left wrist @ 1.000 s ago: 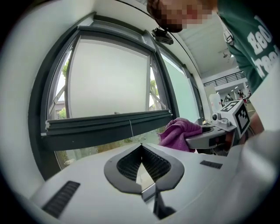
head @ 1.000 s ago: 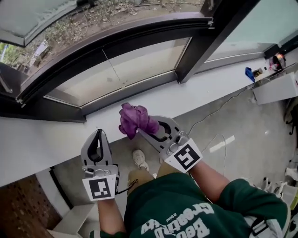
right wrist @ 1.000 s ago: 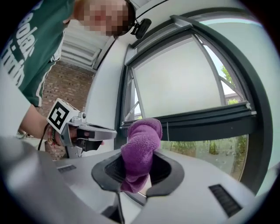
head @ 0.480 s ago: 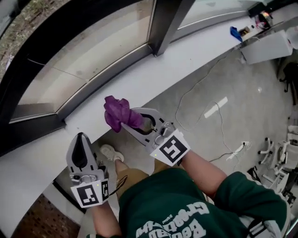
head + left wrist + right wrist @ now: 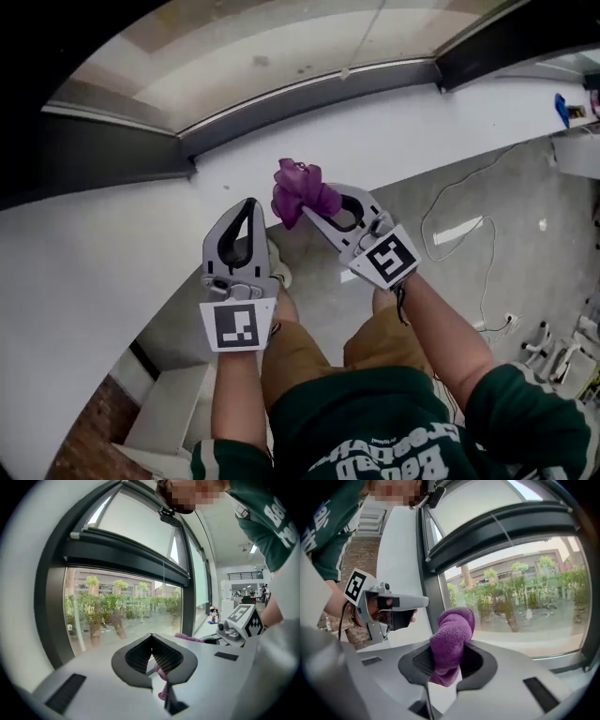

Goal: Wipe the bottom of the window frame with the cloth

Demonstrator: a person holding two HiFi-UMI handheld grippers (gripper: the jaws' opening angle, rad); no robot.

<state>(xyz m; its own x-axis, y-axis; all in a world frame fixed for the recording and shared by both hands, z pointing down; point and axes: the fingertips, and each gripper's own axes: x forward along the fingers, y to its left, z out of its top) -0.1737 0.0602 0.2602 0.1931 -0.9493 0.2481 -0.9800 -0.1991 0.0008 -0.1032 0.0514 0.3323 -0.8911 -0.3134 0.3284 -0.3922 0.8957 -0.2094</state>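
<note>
Since half a second earlier: left hand-held gripper [image 5: 249, 206] came up beside right hand-held gripper [image 5: 302, 217], and pair sat closer together over edge of white sill [image 5: 112, 244]. Right jaws stayed clamped on purple cloth [image 5: 298, 190]. Bunch stuck out past tips, pointing at bottom of dark window frame [image 5: 309, 98], not touching it. Left jaws pressed together, nothing between. Cloth sat just right of left tips.

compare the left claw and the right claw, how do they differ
The left claw is empty, jaws together; the right claw is clamped on the purple cloth. The left claw points straight at the dark window frame; the right claw angles in toward the left one. Both hang over the white sill, short of that frame.
</note>
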